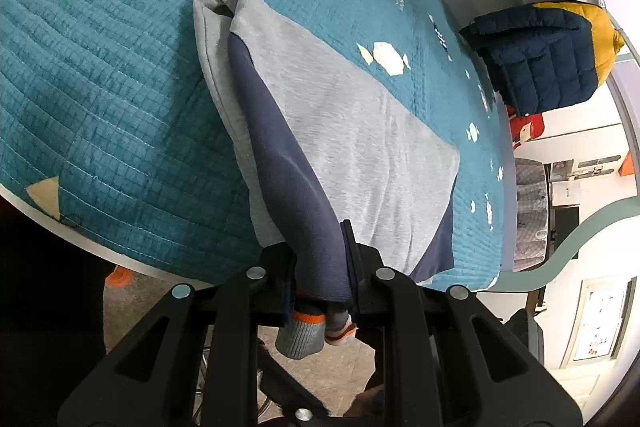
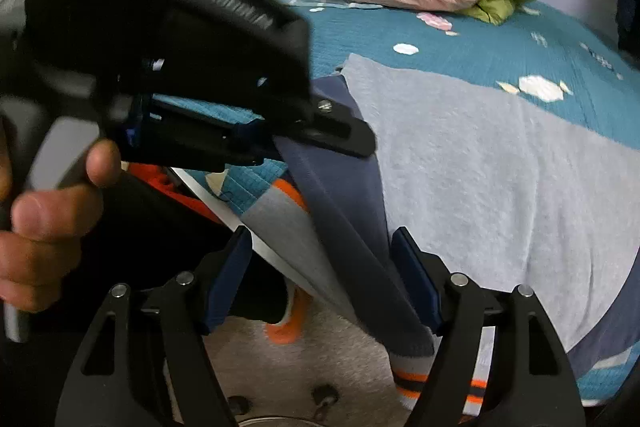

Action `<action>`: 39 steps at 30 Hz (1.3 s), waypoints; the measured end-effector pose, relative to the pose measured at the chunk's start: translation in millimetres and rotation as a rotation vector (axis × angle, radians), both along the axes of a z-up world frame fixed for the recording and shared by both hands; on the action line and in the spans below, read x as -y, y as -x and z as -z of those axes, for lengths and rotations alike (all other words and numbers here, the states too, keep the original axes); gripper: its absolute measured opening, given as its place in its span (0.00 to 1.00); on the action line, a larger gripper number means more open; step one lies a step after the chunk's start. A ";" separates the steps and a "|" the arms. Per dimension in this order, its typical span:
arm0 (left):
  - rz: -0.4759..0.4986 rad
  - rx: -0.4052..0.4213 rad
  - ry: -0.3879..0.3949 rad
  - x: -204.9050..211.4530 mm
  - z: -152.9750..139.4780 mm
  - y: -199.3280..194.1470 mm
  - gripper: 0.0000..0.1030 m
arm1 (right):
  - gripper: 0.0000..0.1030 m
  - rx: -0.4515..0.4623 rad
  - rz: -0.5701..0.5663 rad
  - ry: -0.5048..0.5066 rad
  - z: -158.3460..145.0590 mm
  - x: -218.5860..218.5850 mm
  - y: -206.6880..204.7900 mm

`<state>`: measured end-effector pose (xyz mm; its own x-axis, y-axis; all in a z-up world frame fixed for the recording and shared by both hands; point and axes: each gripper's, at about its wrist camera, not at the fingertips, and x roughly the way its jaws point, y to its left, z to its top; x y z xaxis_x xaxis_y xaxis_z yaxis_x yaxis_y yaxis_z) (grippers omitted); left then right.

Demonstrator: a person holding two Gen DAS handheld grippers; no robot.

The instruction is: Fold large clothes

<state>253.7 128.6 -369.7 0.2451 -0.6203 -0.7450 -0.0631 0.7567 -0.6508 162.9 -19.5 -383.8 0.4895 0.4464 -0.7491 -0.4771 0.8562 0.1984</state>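
While the left gripper (image 1: 320,267) pinches the navy sleeve (image 1: 288,163) of the grey sweatshirt (image 1: 360,115) on the teal quilt (image 1: 100,67), the right gripper (image 2: 322,283) stands spread — sleeve between, cuff (image 2: 416,371) toward six o'clock.

Both views are evenly lit by soft, diffuse indoor light with no hard shadows and no glare. The strong fisheye lens bends the bed (image 1: 100,87) into a bulging curve, and a black rim closes off the corners of each frame. The left wrist view is sharp on the grey sweatshirt (image 1: 352,131) and the quilt stitching. The right wrist view is softer: the left gripper (image 2: 332,131) crossing close to the lens is smeared by motion blur, the hand (image 2: 48,223) beside it is out of focus, and the floor below is dim.
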 end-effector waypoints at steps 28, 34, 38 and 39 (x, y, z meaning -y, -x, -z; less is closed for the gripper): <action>-0.109 0.137 -0.141 56.6 -19.9 -30.2 0.53 | 0.08 -0.106 0.493 -0.689 -46.6 199.1 -15.3; 0.058 0.189 -0.190 145.8 -20.4 -32.1 0.67 | 0.08 -0.091 0.731 -0.712 -30.5 272.7 15.5; 0.131 0.170 -0.232 180.8 -4.2 -28.0 0.67 | 0.08 -0.141 0.849 -0.662 -3.4 295.4 30.6; 0.150 0.160 -0.256 187.7 2.2 -25.5 0.67 | 0.08 -0.158 0.876 -0.668 3.0 301.3 35.7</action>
